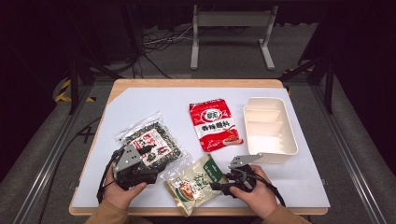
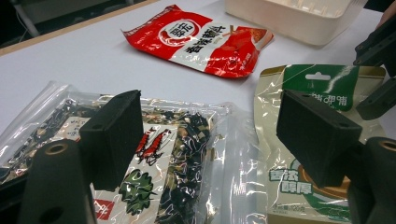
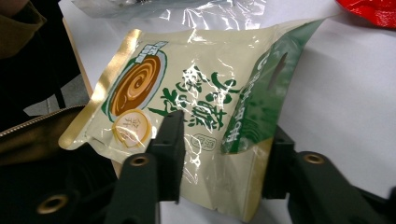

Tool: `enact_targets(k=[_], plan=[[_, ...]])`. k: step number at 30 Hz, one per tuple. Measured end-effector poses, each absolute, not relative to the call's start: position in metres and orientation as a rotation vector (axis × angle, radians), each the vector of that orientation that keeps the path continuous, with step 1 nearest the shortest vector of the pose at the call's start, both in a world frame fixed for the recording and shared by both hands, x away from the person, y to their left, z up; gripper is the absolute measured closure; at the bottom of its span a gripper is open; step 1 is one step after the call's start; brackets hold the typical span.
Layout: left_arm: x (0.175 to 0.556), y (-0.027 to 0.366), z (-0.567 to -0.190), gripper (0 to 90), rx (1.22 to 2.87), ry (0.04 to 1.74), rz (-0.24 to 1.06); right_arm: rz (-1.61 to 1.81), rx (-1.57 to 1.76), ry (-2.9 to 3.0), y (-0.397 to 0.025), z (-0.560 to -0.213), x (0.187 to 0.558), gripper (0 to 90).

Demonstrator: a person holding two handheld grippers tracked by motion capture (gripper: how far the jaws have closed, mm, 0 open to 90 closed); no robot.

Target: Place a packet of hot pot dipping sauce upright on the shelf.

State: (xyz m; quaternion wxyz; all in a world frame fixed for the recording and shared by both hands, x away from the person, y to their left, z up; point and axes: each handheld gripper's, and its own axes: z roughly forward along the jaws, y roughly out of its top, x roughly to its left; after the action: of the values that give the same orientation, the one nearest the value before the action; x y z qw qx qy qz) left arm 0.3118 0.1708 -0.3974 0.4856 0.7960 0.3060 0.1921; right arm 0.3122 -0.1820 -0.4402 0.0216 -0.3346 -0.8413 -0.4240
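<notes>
A beige pouch with a green header [image 1: 194, 182] lies at the table's front middle. My right gripper [image 1: 218, 185] is shut on its right edge. In the right gripper view the pouch [image 3: 196, 88] bends up between the jaws of the gripper [image 3: 223, 158], one jaw in front and one behind. My left gripper [image 1: 150, 163] hovers open over a clear bag of dark seaweed snack [image 1: 152, 137]. In the left gripper view the wide-apart jaws of that gripper [image 2: 210, 116] frame the clear bag [image 2: 177, 154] and the pouch [image 2: 322, 79].
A red sachet [image 1: 214, 123] lies flat mid-table, also in the left gripper view [image 2: 201, 39]. A cream divided bin [image 1: 293, 135] stands at the right. The table's wooden front edge runs close under both hands.
</notes>
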Motion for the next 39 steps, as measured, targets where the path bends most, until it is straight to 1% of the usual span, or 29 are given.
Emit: enact_targets(k=[6,9,25,39], plan=[[0.312,0.171,-0.398,23.5,1.938,0.748,0.469,-1.257,-1.053,-2.663,-0.180,-0.439,0.314,84.5],[0.312,0.171,-0.398,23.5,1.938,0.749,0.469,-1.234,-1.049,-2.668,-0.179,-0.438,0.316,88.4],[0.312,0.173,-0.398,23.6,1.943,0.769,0.483,-1.229,-1.062,-2.674,-0.177,-0.432,0.314,89.8],[0.312,0.176,-0.397,23.9,1.934,0.781,0.490,-1.275,-1.028,-2.699,-0.179,-0.395,0.314,90.0]])
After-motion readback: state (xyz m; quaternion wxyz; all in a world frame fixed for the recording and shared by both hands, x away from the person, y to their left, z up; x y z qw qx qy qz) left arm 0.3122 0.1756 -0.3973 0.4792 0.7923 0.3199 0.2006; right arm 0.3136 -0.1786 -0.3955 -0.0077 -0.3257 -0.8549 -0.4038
